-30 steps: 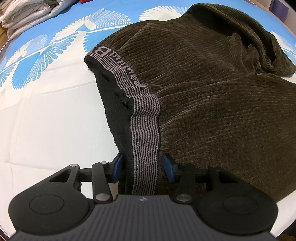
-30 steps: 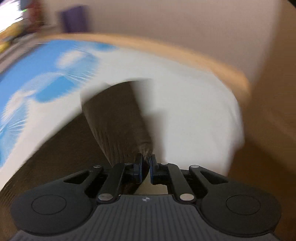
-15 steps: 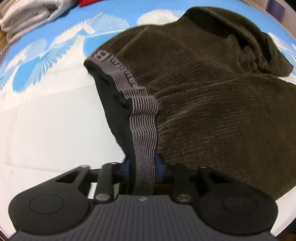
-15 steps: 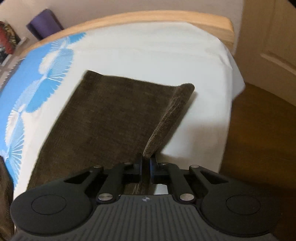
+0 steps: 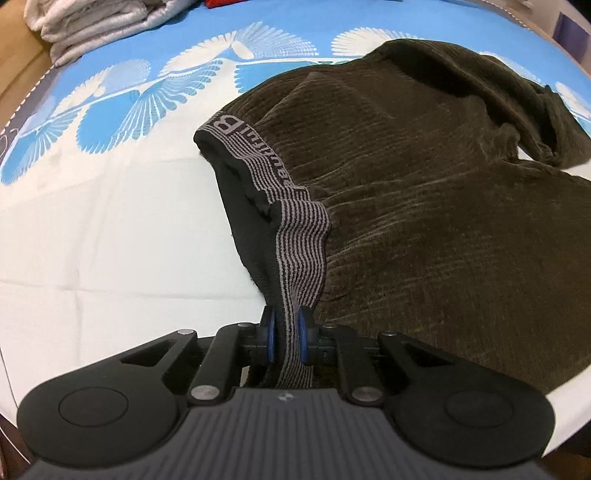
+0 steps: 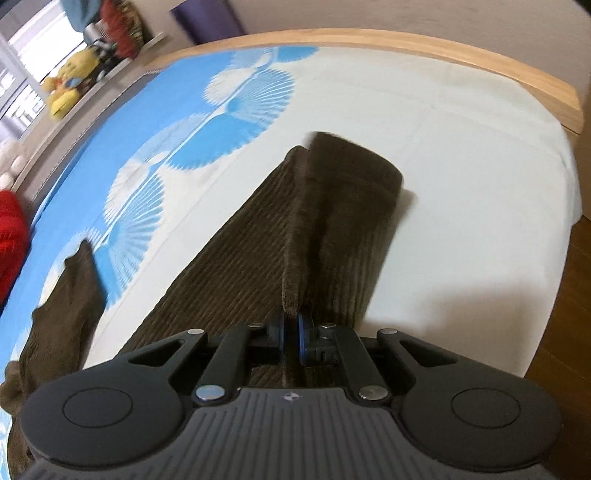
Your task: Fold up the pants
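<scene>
Dark brown corduroy pants (image 5: 424, 221) lie spread on the bed, their striped grey waistband (image 5: 301, 236) running down toward me in the left wrist view. My left gripper (image 5: 285, 332) is closing, and its blue pads press on that waistband, which rises a little off the sheet. In the right wrist view one pant leg (image 6: 229, 266) stretches away across the bed. My right gripper (image 6: 291, 336) is shut on the leg's hem end (image 6: 295, 240), which is lifted and folded back over the leg.
The sheet (image 5: 92, 229) is white with blue fan prints. Folded pale laundry (image 5: 96, 22) is stacked at the far left. A wooden bed frame (image 6: 480, 66) borders the far edge, with wood floor (image 6: 569, 314) to the right. A yellow plush toy (image 6: 70, 92) and red cloth (image 6: 11, 236) lie left.
The left jaws closed from wide apart onto the waistband and raised it slightly. The right gripper turned and carried the leg's hem up and back over the leg.
</scene>
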A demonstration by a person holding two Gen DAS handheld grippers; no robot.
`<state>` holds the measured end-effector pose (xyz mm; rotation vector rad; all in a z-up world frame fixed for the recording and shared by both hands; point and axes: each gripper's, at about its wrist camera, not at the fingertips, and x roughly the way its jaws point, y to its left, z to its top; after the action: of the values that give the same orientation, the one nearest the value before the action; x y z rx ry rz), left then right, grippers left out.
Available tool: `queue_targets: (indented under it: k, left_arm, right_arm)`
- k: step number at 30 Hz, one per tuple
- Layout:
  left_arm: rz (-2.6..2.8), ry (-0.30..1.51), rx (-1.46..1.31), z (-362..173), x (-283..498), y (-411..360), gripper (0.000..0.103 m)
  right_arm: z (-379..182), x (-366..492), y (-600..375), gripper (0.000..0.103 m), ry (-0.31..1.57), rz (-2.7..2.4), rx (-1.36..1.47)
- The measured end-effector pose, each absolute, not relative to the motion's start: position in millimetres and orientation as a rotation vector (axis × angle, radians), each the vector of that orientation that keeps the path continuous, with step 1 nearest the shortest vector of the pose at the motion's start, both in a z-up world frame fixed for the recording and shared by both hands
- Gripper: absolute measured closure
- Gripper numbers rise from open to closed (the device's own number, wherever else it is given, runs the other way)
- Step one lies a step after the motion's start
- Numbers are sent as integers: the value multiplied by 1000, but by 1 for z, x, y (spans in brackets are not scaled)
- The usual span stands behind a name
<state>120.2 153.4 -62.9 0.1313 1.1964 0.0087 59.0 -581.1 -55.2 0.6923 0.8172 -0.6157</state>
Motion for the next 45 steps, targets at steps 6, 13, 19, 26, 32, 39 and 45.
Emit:
queue_targets:
  k: [6, 13, 19, 26, 32, 39, 45]
  left_arm:
    - [-26, 1235, 221, -67, 120, 139, 86]
    - [-38, 1135, 221, -47, 119, 128, 69]
    - [-163, 1166, 230, -52, 122, 102, 60]
    - [-185, 1276, 395, -74, 116, 83, 53]
    - [-147, 1204, 360, -59, 120, 84, 53]
    - [-98, 1121, 331, -44, 129, 81, 53]
    - [-56, 1037, 281, -26, 137, 75, 53]
  right_arm:
    - [-49, 29, -604, 97, 815, -857, 714]
    - [-40, 25, -600, 70, 833, -986, 670]
    - [1, 33, -570, 60, 691, -936, 533]
    - [28, 61, -507, 59, 660, -603, 412]
    - [46, 77, -454, 59, 641, -427, 320]
    - [54, 99, -406, 59, 611, -305, 186]
    - [56, 117, -377, 59, 595, -234, 147]
